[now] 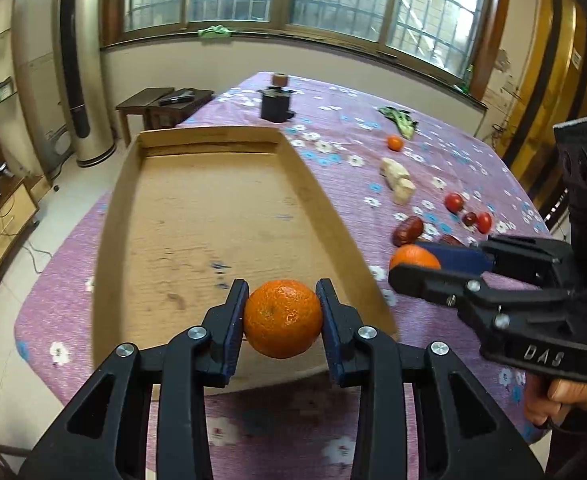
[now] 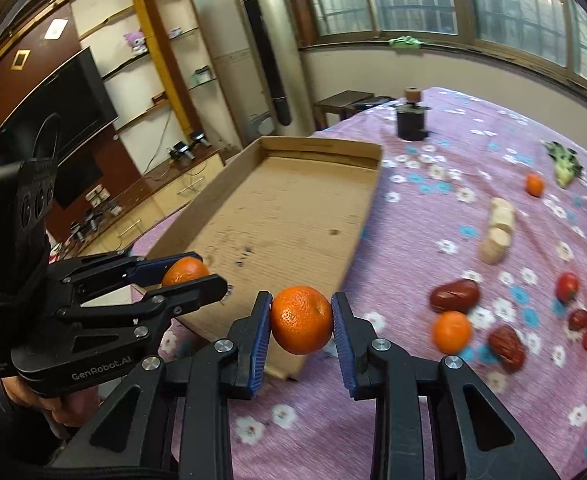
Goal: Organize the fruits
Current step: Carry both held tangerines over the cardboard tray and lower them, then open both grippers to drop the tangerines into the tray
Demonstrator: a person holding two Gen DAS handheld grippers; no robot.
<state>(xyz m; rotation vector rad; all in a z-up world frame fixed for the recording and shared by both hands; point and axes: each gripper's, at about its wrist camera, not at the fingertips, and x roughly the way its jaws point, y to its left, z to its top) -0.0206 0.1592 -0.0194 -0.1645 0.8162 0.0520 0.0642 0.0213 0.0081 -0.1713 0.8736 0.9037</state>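
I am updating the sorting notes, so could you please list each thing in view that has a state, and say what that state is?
Left gripper: shut on an orange, above the tray.
Right gripper: shut on a second orange.
Cardboard tray: no fruit inside.
Two small oranges: loose on the tablecloth.
Red dates: loose on the cloth.
Cherry tomatoes: loose on the cloth.

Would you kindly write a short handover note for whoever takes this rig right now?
Left gripper: shut on a round orange tangerine, over the near end of the shallow cardboard tray.
Right gripper: shut on a second orange tangerine, near the tray's corner.
Done: nothing is in the tray.
Left: place both, then collect two more tangerines, red tomatoes and dark red dates from the purple flowered tablecloth.
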